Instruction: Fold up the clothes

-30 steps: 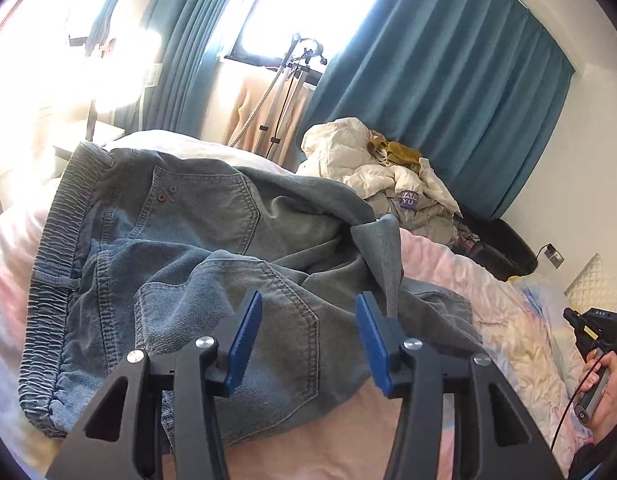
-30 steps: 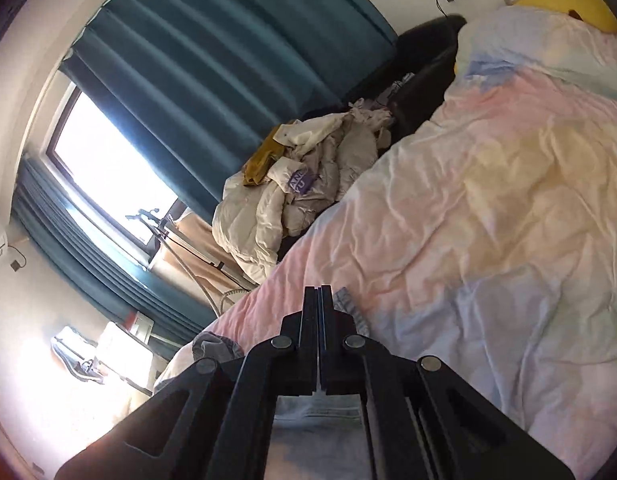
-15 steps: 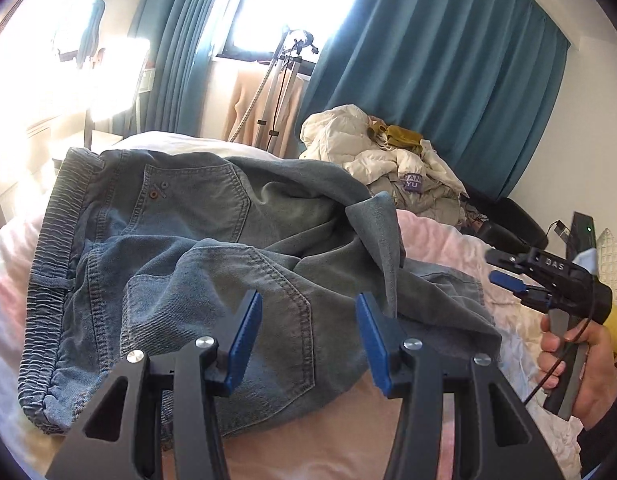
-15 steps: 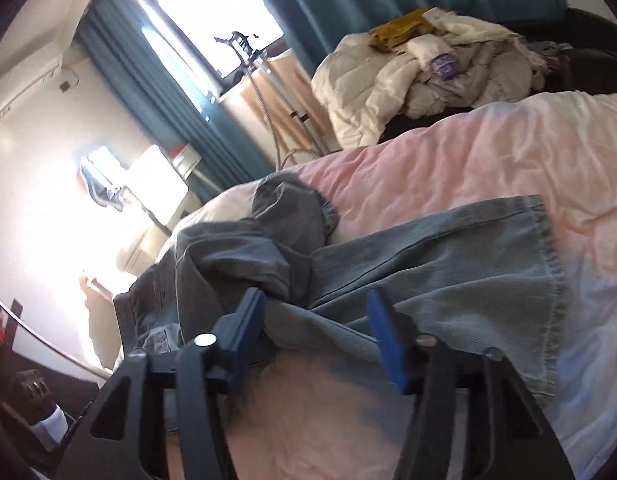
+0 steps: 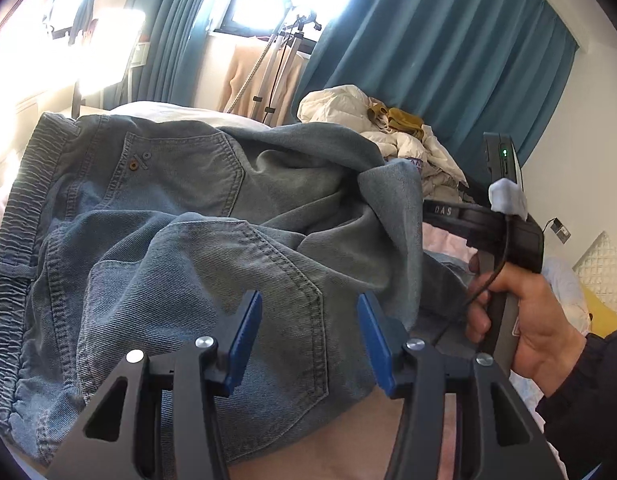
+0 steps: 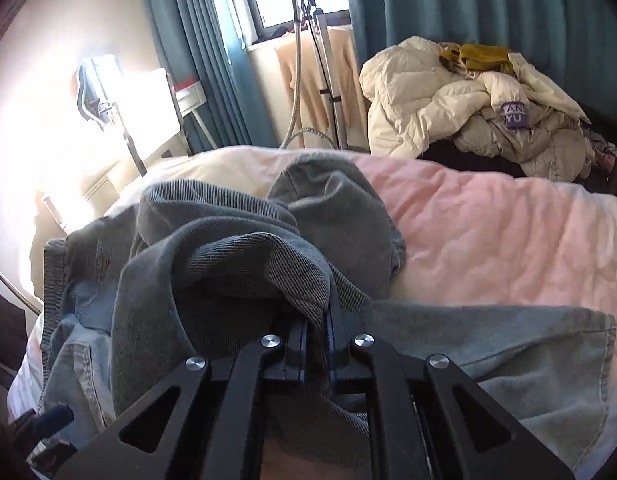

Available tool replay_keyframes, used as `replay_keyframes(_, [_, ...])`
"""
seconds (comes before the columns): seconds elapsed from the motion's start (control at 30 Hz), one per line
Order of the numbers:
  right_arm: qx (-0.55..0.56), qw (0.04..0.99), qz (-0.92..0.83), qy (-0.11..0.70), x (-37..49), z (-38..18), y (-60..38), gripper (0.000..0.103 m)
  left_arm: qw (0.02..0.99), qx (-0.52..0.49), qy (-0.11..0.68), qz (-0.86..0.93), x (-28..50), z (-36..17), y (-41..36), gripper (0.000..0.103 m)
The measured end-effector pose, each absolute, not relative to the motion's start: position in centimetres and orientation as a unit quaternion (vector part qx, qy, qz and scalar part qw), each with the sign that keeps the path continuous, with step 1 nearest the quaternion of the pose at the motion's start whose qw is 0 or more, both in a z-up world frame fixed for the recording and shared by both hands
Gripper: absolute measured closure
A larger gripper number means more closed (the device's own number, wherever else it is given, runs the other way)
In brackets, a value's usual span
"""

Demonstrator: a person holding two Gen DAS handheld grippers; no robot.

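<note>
the jeans (image 5: 180, 240) are lying crumpled on the bed (image 6: 488, 232), their far leg hidden under folds. the left gripper (image 5: 308, 332) is being held apart above a back pocket, nothing gripped. the right gripper (image 6: 316, 332) is clamped on a denim fold at 6 o'clock in its view, the pads mostly being covered by cloth.

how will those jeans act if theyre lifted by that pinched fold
Probably floppy: the jeans already slump in soft folds where the right gripper pinches them. Likely hefty, being thick stitched denim. The loose leg would probably drag across the quilt.
</note>
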State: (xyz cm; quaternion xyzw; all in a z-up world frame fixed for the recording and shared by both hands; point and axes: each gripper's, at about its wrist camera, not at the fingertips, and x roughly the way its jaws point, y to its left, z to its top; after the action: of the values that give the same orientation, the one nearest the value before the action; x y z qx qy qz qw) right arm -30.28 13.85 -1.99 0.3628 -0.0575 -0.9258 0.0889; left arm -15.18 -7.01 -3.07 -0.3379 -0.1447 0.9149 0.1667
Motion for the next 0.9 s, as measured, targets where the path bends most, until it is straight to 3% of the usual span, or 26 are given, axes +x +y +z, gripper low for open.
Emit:
replay_keyframes(0.23, [0.263, 0.066, -0.962, -0.026, -33.7, 6.9, 11.4, 0.099, 0.145, -0.304, -0.141, 0.931, -14.8, -2.6, -7.3, 0.052])
replay_keyframes(0.37, [0.227, 0.028, -0.973, 0.011, -37.1, 9.1, 11.2, 0.099, 0.140, -0.292, -0.156, 0.933, -15.3, -2.7, -8.0, 0.052])
replay_keyframes(0.53, [0.303, -0.009, -0.953, 0.024, -43.3, 3.4, 13.2, 0.098, 0.132, -0.311, -0.158, 0.928, -16.6, -4.3, -8.2, 0.052])
replay_keyframes(0.63, [0.315, -0.001, -0.949, -0.020, -43.4, 0.2, 15.2, 0.093, 0.128, -0.329, -0.161, 0.922, -17.4, -5.2, -8.3, 0.052])
replay_keyframes(0.7, [0.314, 0.001, -0.947, -0.064, -42.4, -0.8, 17.0, 0.079, 0.126, -0.335, -0.162, 0.920, -17.7, -5.5, -8.3, 0.052])
replay_keyframes(0.77, [0.312, 0.006, -0.945, -0.098, -40.5, -1.0, 18.9, 0.048, 0.128, -0.335, -0.159, 0.920, -17.6, -5.3, -8.1, 0.052])
replay_keyframes(0.9, [0.308, 0.017, -0.941, -0.136, -35.8, -1.3, 22.1, 0.033, 0.143, -0.334, -0.140, 0.921, -17.4, -5.0, -7.1, 0.052])
